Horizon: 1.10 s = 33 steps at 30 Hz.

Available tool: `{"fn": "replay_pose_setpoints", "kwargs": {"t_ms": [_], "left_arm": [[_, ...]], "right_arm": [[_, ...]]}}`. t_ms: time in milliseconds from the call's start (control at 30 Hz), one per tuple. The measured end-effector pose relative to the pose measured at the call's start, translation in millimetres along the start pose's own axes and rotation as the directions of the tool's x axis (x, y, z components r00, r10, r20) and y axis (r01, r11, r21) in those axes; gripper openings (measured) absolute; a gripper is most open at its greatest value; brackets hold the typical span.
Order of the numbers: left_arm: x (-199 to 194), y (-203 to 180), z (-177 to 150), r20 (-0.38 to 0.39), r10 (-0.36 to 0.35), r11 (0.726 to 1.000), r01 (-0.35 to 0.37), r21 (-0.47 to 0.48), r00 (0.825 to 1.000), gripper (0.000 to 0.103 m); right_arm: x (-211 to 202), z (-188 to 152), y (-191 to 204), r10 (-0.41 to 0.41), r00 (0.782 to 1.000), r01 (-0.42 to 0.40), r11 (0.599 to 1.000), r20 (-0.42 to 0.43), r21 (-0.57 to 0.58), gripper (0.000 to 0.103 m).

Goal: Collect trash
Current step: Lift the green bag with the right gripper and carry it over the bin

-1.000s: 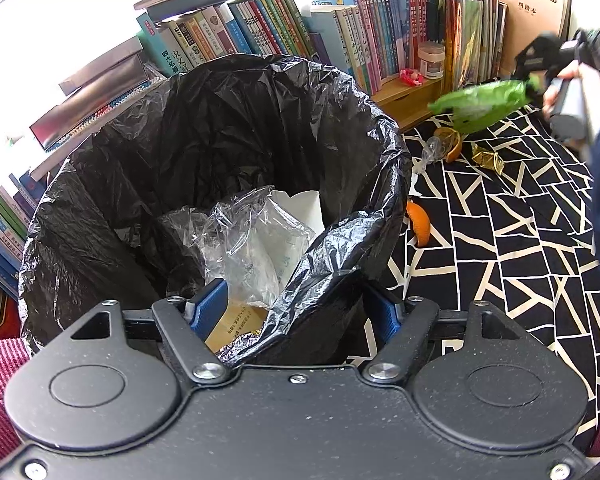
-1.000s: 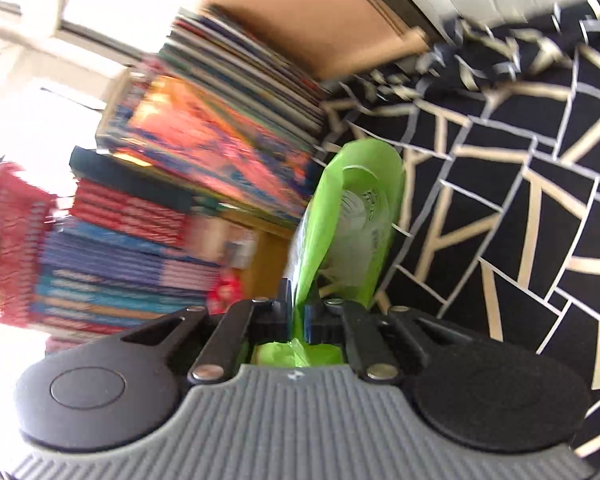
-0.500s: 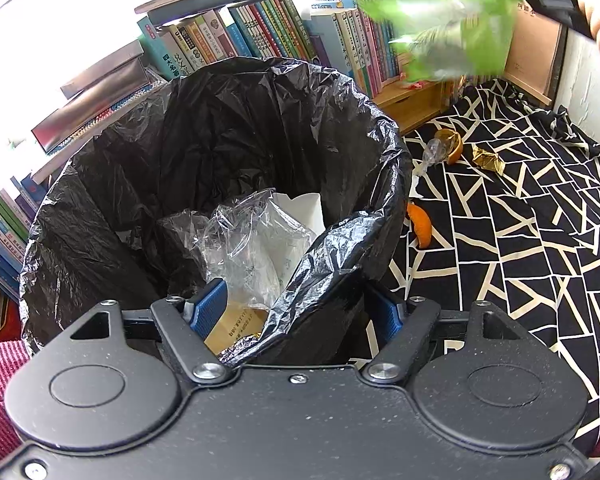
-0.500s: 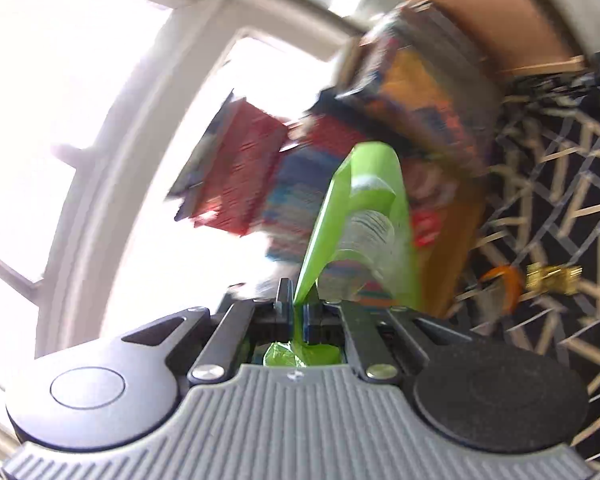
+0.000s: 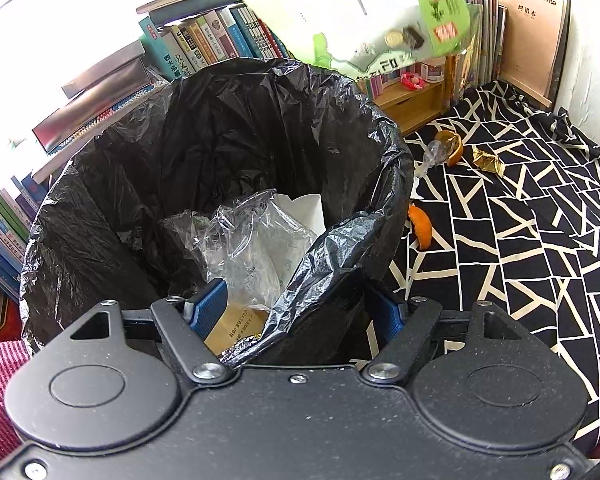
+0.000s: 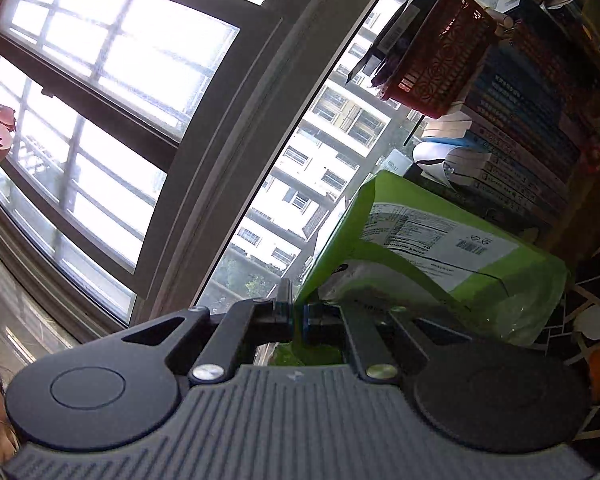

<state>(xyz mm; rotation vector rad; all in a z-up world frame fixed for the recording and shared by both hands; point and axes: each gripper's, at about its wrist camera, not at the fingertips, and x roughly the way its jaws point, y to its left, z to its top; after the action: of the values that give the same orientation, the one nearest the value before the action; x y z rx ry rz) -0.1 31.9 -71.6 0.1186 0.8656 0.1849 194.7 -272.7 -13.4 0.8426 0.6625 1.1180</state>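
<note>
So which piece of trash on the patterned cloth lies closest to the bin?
The orange peel, right beside the bin's black liner; the gold wrapper lies farther back.

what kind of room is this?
Likely a lived-in bedroom or study in a flat: rows of books along the wall, a patterned black-and-white cloth spread beside the bin, and a large window facing apartment blocks.

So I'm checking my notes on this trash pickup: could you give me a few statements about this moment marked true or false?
1. The right gripper pinches a green bag. True.
2. The bin liner is white. False: it is black.
3. The left gripper straddles the bin's near rim. True.
4. An orange peel lies inside the bin. False: it lies on the patterned cloth beside it.
5. The bin is empty. False: clear plastic lies inside.
</note>
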Motion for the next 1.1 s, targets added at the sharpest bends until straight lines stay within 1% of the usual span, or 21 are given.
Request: {"fn": "replay_pose_setpoints", "kwargs": {"t_ms": [100, 267, 333, 467, 600, 667, 800, 900, 967, 1033, 1100], "left_arm": [[-0.4, 0.2, 0.1, 0.000, -0.001, 1.000, 0.001, -0.001, 1.000, 0.075], [-0.4, 0.3, 0.3, 0.000, -0.001, 1.000, 0.001, -0.002, 1.000, 0.075], [-0.5, 0.4, 0.2, 0.001, -0.002, 1.000, 0.002, -0.001, 1.000, 0.075], [-0.5, 0.2, 0.3, 0.007, -0.003, 1.000, 0.003, 0.001, 1.000, 0.075], [-0.6, 0.6, 0.1, 0.010, -0.005, 1.000, 0.005, 0.001, 1.000, 0.074], [-0.9, 0.5, -0.5, 0.012, -0.006, 1.000, 0.006, 0.003, 1.000, 0.074], [-1.2, 0.6, -1.4, 0.013, -0.006, 1.000, 0.006, 0.002, 1.000, 0.074], [-1.3, 0.9, -1.6, 0.013, -0.006, 1.000, 0.006, 0.003, 1.000, 0.074], [-1.5, 0.7, -1.8, 0.014, -0.006, 1.000, 0.006, 0.004, 1.000, 0.074], [-1.7, 0.4, -1.9, 0.016, -0.005, 1.000, 0.005, 0.005, 1.000, 0.074], [-2.3, 0.0, -2.2, 0.017, -0.004, 1.000, 0.004, 0.007, 1.000, 0.074]], "right_arm": [[7.0, -1.5, 12.2, 0.052, 0.998, -0.051, 0.999, -0.041, 0.009, 0.007], [21.6, -8.5, 49.9, 0.101, 0.991, -0.106, 0.992, -0.088, -0.064, 0.007], [24.1, -11.8, 63.9, 0.109, 0.988, -0.119, 0.989, -0.107, -0.087, 0.008], [31.3, -17.4, 84.9, 0.100, 0.984, -0.117, 0.987, -0.145, -0.115, 0.008], [36.5, -23.4, 95.9, 0.109, 0.976, -0.130, 0.987, -0.191, -0.099, 0.009], [40.7, -25.6, 98.1, 0.100, 0.972, -0.122, 0.988, -0.211, -0.094, 0.010], [54.2, -30.7, 89.4, 0.055, 0.966, -0.073, 0.995, -0.254, -0.066, 0.013], [68.1, -38.4, 74.2, -0.004, 0.949, -0.009, 0.999, -0.316, -0.040, 0.013], [78.1, -44.9, 64.1, -0.063, 0.933, 0.052, 0.998, -0.355, -0.042, 0.013], [88.5, -50.7, 53.5, -0.123, 0.912, 0.111, 0.992, -0.392, -0.053, 0.013], [100.0, -55.5, 44.6, -0.190, 0.886, 0.171, 0.982, -0.423, -0.084, 0.014]]}}
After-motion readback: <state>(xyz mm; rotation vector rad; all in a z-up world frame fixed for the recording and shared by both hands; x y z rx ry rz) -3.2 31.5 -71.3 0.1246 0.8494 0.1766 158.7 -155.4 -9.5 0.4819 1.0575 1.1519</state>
